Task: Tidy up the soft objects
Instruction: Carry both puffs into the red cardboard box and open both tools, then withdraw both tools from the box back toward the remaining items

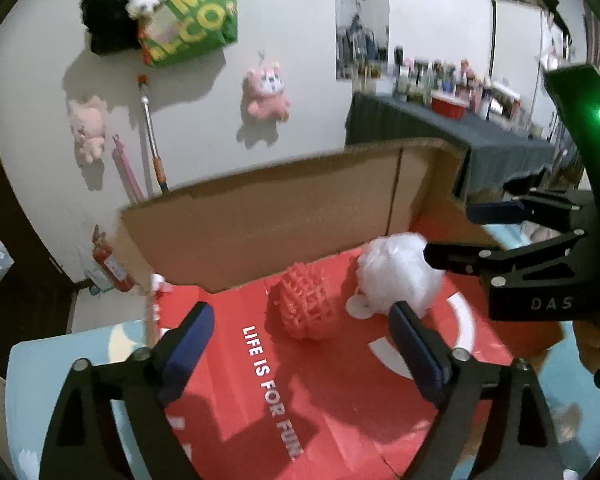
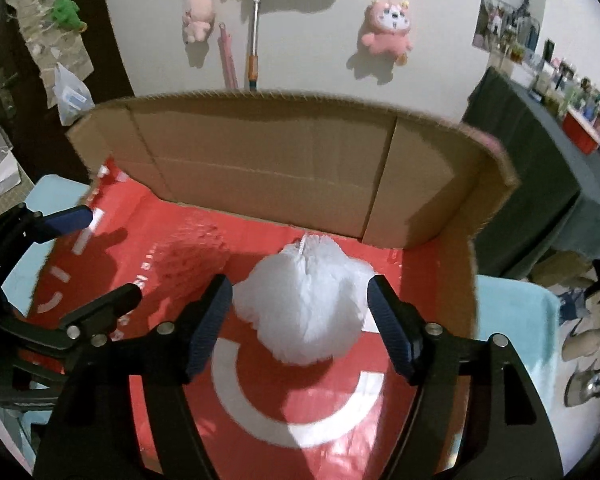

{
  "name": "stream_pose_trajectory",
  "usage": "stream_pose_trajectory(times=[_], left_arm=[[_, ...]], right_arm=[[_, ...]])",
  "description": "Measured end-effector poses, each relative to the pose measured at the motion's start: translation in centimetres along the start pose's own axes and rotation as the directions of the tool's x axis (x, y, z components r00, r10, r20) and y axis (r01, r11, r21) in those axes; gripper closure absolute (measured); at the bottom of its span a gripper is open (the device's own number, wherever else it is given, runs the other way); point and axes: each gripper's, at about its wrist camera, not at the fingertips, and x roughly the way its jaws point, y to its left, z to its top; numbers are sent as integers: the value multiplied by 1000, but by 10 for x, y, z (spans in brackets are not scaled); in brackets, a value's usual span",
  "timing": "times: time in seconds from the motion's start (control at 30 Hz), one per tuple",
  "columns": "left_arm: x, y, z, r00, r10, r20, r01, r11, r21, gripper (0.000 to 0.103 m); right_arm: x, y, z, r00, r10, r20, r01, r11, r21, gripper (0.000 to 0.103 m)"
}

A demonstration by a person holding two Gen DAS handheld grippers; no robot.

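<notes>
Red box floor [image 1: 332, 392] fills the lower frame; a spiky red ball [image 1: 306, 306] and white pompom [image 2: 304, 300] rest centre. Left gripper [image 1: 300, 340] and right gripper [image 2: 300, 320] gape wide, gripping nothing.

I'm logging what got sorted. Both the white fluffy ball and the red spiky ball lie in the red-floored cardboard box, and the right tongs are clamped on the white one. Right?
Not quite: the right tongs stand open around the white fluffy ball, not clamped on it, as the right wrist view shows. Both it and the red spiky ball do lie in the cardboard box.
</notes>
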Motion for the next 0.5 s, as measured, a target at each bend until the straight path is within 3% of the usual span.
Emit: stream_pose_trajectory(times=[0.23,0.33,0.5], left_arm=[[-91,-15,-10,990,-11,141,15,999,-29,1],[-128,-21,-19,979,-5,201,18,998,-59,0],[-187,-39,-43,959,-8,283,27,998,-65,0]], right_arm=[[-94,15,-18,990,20,141,-20,1000,-2,27],[-136,27,-36,976,16,215,-9,1000,-30,21],[-194,44,-72,950,49,307,-34,998,-56,19]])
